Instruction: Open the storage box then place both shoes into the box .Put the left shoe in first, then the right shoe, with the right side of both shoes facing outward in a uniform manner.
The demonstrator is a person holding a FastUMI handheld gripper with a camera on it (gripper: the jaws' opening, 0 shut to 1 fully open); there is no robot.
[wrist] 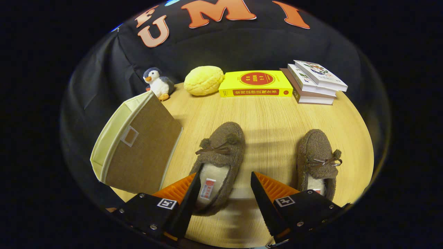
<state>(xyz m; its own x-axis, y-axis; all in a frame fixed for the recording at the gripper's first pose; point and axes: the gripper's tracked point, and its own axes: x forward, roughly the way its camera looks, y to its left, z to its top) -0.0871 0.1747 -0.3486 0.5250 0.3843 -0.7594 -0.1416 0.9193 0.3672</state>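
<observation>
Gripper (pixel 225 180) open, poss. straddling left slipper (pixel 218 159) heel.

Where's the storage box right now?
In the gripper view, the storage box stands tilted on the wooden table, beside the nearer slipper, with the plush penguin beyond it. The fingers are open.

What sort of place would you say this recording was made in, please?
Probably a staged recording booth: a wooden table against black cloth, with slippers, a fabric storage box and a toy penguin. The gripper is open.
</observation>
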